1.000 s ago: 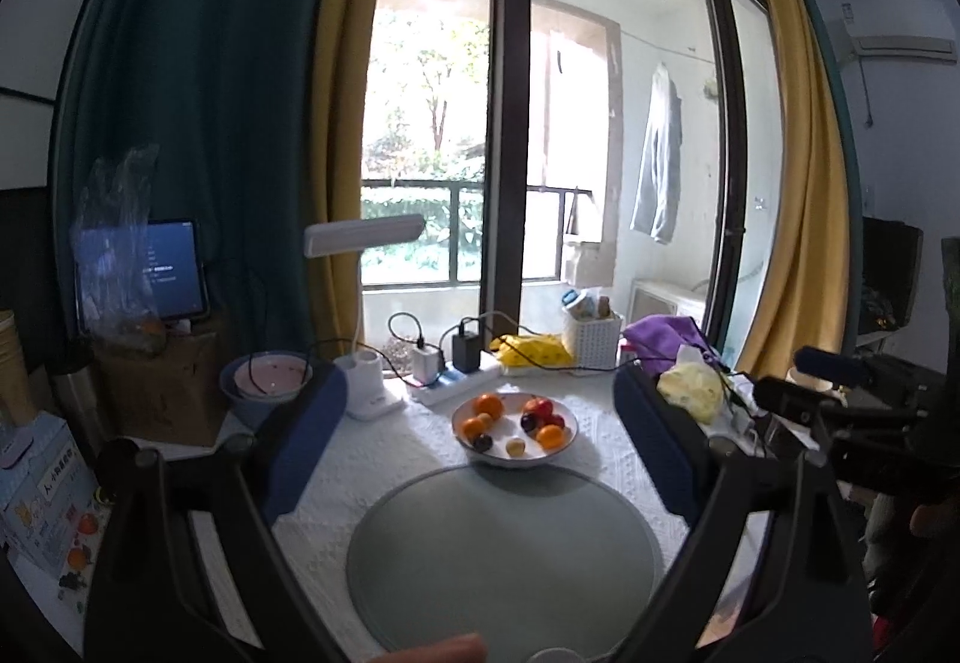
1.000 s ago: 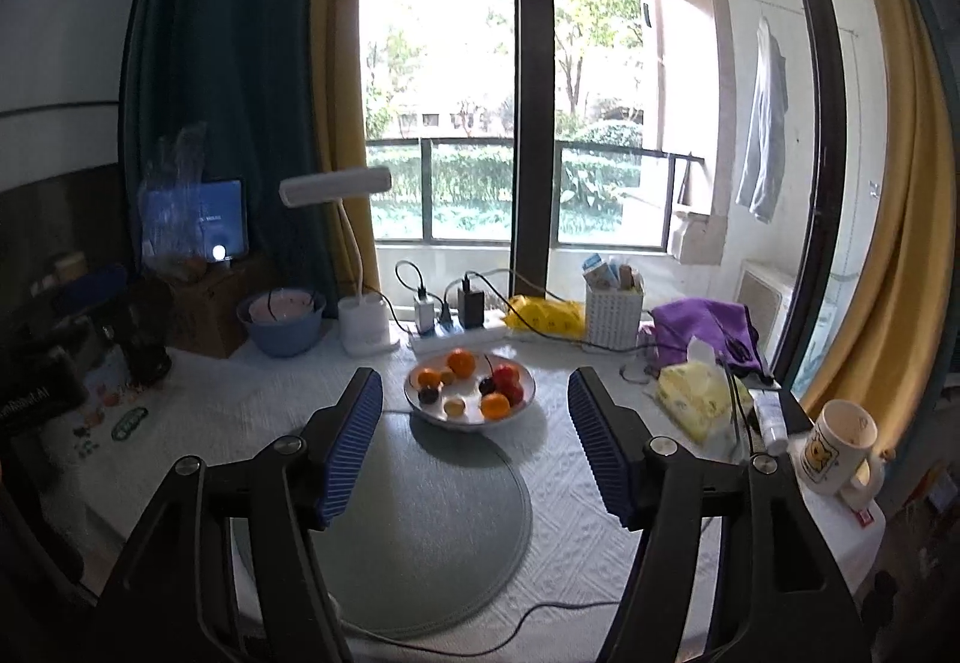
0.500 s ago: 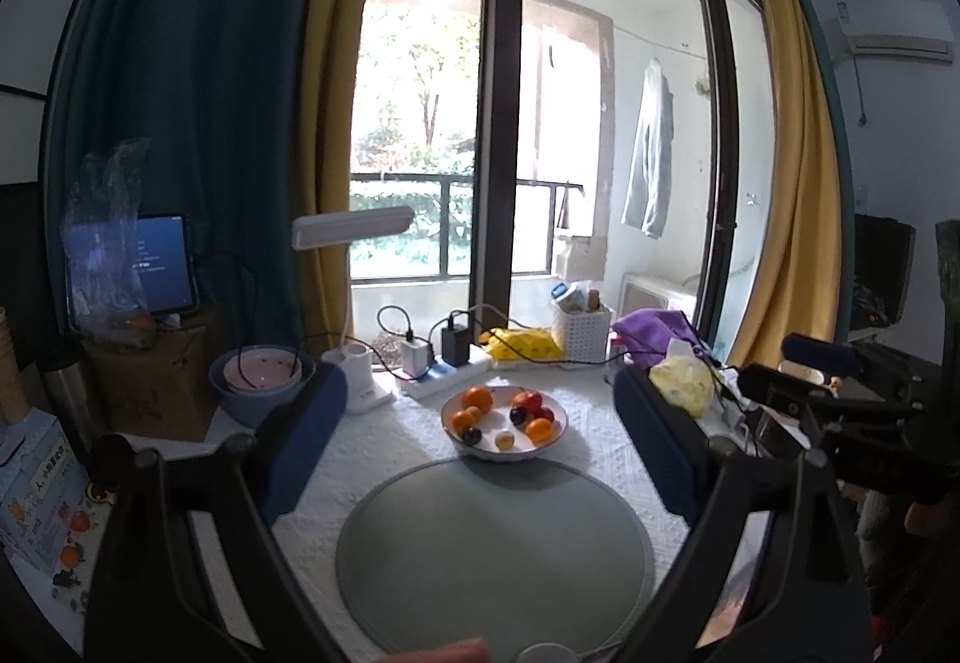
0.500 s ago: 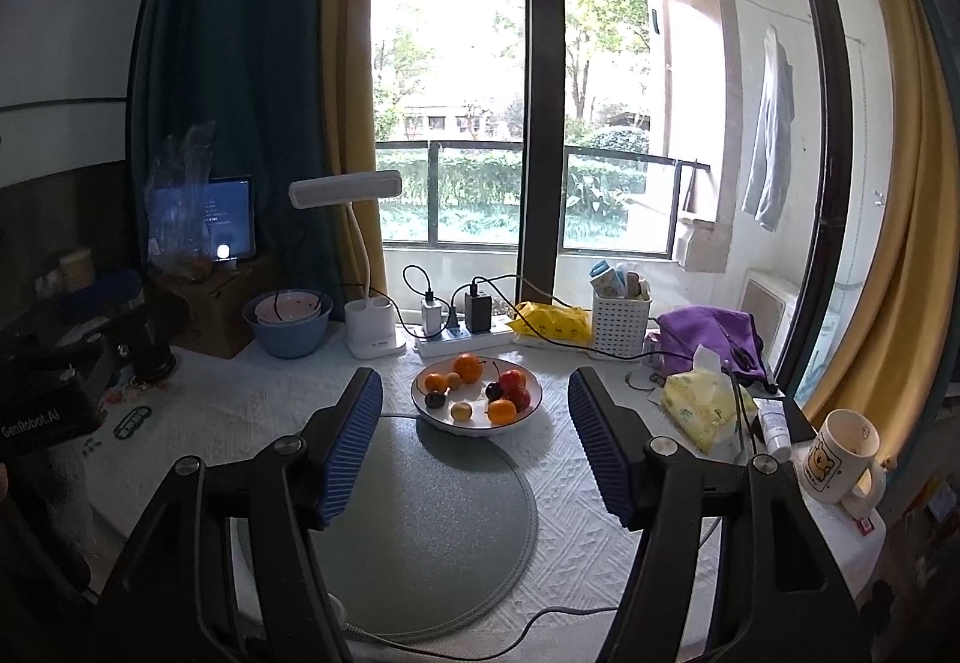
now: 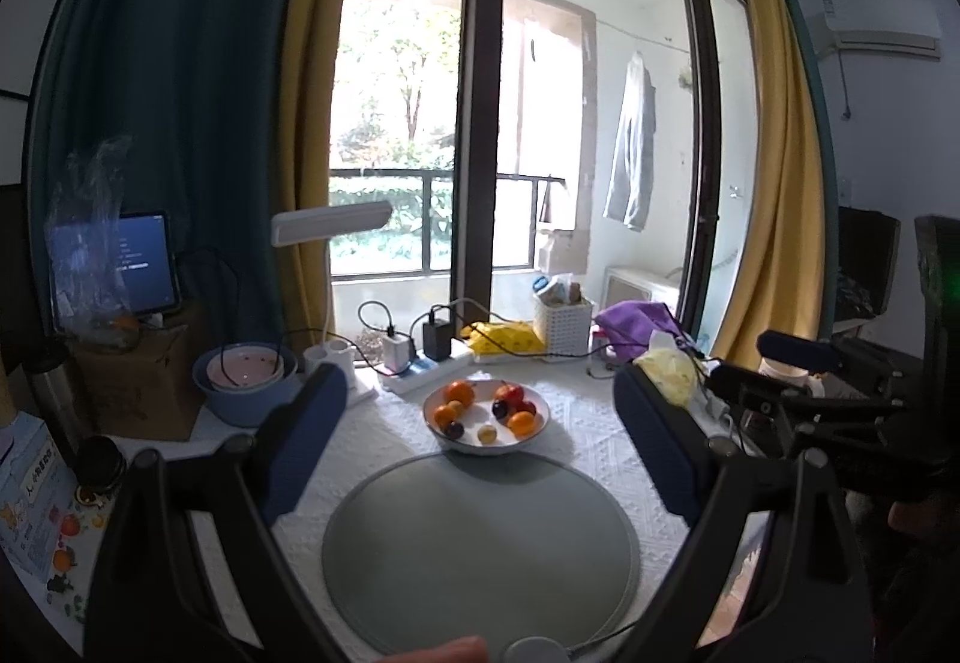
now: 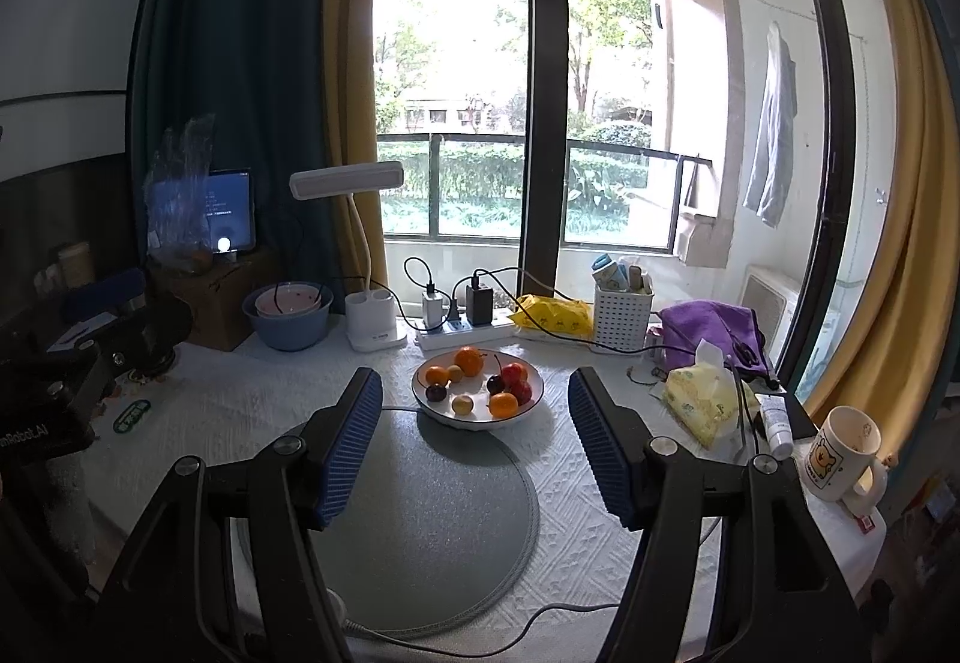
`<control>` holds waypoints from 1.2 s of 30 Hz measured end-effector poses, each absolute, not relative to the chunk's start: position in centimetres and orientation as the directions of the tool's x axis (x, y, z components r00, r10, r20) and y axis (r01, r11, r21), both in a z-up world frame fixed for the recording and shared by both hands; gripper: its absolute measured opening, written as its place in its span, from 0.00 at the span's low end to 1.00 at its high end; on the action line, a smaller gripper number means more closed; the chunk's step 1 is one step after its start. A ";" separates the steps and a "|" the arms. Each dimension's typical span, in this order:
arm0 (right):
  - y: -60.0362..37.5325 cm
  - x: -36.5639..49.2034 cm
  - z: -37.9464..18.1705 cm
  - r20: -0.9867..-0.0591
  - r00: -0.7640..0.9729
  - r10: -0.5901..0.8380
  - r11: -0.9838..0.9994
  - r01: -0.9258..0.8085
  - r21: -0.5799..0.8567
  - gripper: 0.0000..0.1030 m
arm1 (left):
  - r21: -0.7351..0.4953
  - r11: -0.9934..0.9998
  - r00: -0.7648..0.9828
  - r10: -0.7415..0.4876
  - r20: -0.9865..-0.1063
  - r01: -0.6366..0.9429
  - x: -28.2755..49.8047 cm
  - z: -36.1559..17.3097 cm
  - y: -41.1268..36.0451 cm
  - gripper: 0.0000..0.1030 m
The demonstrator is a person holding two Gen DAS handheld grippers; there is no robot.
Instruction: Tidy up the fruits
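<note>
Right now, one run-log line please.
left gripper: open, empty | right gripper: open, empty | fruit bowl: untouched, behind grey mat

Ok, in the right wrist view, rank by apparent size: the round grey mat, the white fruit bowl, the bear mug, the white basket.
1. Round grey mat, though it lies nearest the camera.
2. White fruit bowl.
3. Bear mug and white basket: they look alike, and the mug sits nearer, so no ranking.

Daylight from the window (image 6: 540, 123) backlights both views, blowing out the glass in the left wrist view. The curtains (image 5: 168, 123) and corners stay dim (fisheye bending and vignetting at the edges). Soft shadow falls beneath the fruit bowl (image 6: 477, 414) toward the camera.
</note>
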State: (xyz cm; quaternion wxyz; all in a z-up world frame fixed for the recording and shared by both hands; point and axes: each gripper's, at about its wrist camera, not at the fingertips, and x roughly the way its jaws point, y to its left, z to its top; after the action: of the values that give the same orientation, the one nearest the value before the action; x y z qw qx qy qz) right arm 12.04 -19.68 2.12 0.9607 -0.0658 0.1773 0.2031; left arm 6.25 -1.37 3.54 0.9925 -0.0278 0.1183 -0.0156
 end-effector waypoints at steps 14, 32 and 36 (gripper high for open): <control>-19.6 12.0 2.2 -0.368 0.855 0.366 0.909 -0.413 -0.053 0.66 | -0.066 0.998 0.970 -0.037 -0.240 0.022 6.3 3.6 -1.3 0.89; -19.5 12.0 2.1 -0.370 0.854 0.366 0.910 -0.412 -0.052 0.66 | -0.066 0.998 0.970 -0.040 -0.240 0.025 6.4 3.7 -1.3 0.89; -19.6 12.0 2.2 -0.368 0.855 0.365 0.910 -0.411 -0.052 0.66 | -0.066 0.997 0.970 -0.041 -0.241 0.026 6.4 3.7 -1.3 0.89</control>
State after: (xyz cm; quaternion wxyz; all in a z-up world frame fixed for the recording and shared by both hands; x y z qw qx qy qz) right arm 11.97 -19.62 2.17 0.9609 -0.0646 0.1780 0.2021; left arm 6.36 -1.34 3.70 0.9919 -0.0311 0.1218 -0.0170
